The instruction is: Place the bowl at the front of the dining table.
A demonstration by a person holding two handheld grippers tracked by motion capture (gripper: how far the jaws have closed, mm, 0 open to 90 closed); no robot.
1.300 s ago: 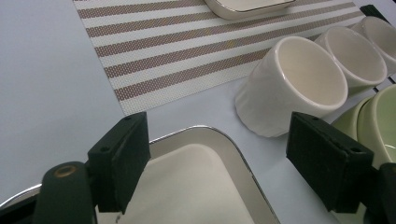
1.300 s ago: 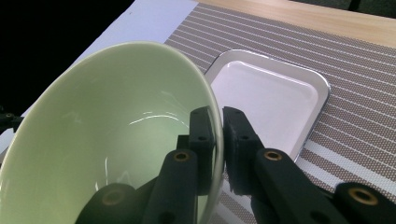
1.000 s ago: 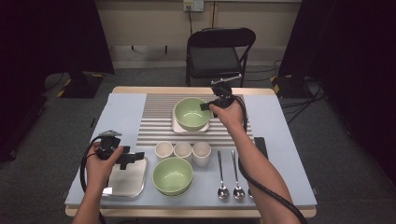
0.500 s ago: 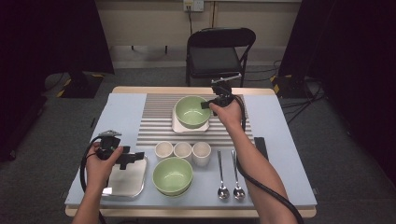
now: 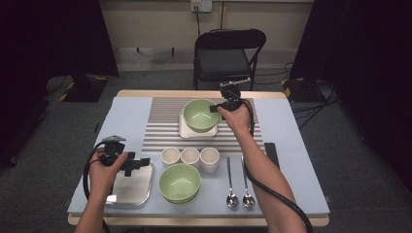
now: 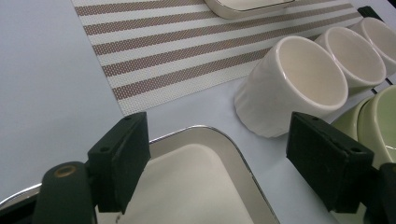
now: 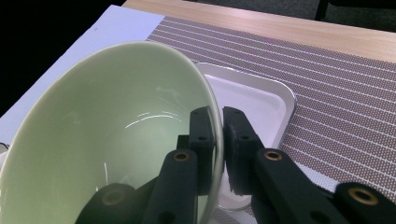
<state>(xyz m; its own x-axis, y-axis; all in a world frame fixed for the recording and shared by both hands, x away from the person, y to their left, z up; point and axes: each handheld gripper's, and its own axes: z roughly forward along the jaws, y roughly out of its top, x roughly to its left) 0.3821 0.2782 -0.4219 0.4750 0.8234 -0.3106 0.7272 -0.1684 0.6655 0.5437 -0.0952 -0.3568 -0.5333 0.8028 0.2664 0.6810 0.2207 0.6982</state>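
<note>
Pinching the rim of the green bowl (image 7: 107, 135) with the right gripper (image 7: 217, 135), one jaw inside the wall, one outside, pads pressing the thin edge between them. Sitting at upper centre of the high view, this green bowl (image 5: 200, 114), over the white square tray (image 5: 185, 130) on the striped mat (image 5: 160, 127); tilting toward the camera in the right gripper view, with the tray's rounded corner showing just beyond the jaws. Leaving bare mat to the right of the tray and open blue table cover (image 5: 291, 145) past the mat's edge.

Hovering at lower left, the left gripper (image 5: 131, 165), jaws spread wide with nothing between them, above the near metal tray (image 6: 210, 158). Standing just beyond that tray's rim, three cream cups (image 6: 299, 79) in a row, touching side by side, with a second green bowl (image 5: 180, 182) close beside them.
</note>
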